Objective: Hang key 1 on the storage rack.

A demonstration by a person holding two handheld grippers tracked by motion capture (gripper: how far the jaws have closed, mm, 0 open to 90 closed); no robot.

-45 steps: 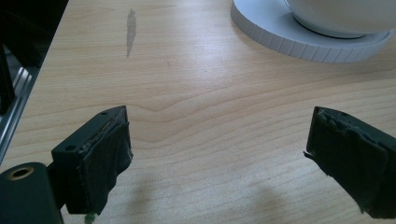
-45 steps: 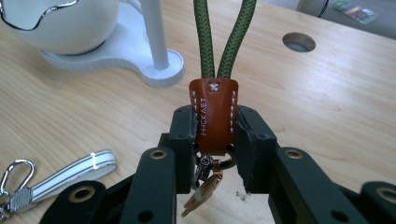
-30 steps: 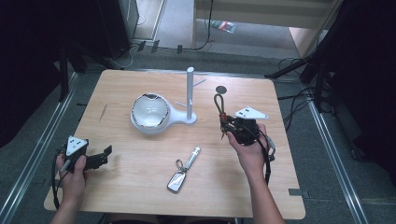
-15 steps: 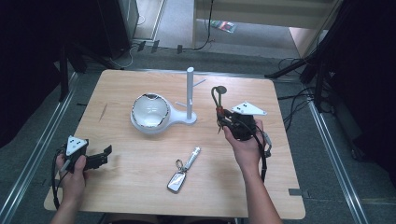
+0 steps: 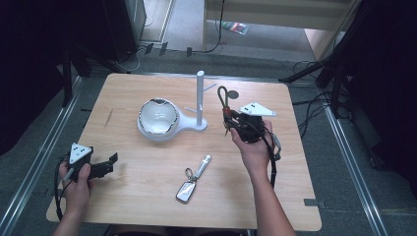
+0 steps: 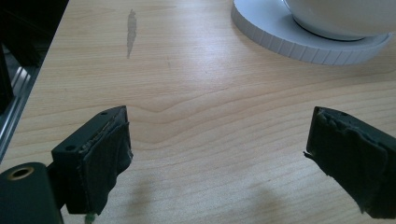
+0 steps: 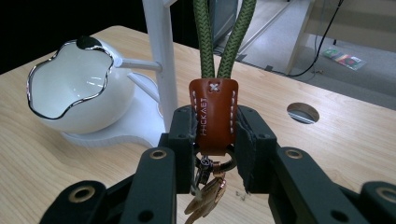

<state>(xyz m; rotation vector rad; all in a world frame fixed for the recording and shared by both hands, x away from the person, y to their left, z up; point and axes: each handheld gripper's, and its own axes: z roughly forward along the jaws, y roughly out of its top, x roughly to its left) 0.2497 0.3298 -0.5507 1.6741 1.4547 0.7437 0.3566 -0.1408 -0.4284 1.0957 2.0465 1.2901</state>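
My right gripper (image 5: 229,118) (image 7: 214,133) is shut on a key lanyard (image 7: 213,114) at its brown leather tab, held above the table just right of the white stand. The green cord loop (image 5: 223,96) stands up from the jaws, and brass keys (image 7: 205,196) hang below them. The white stand's post (image 5: 199,96) (image 7: 161,60) has short pegs, and a white bowl (image 5: 157,118) (image 7: 77,84) sits on its base. A car key fob (image 5: 186,191) lies at the table's front middle. My left gripper (image 5: 110,164) (image 6: 217,158) rests open at the front left, with bare wood between its pads.
The stand's round base (image 6: 299,35) lies ahead of the left gripper. A round hole (image 5: 233,94) (image 7: 302,113) is in the tabletop behind the right gripper. Metal rails (image 5: 34,162) run along both sides of the table.
My right gripper has carried the lanyard a little up and toward the stand's post. The left gripper has stayed put.
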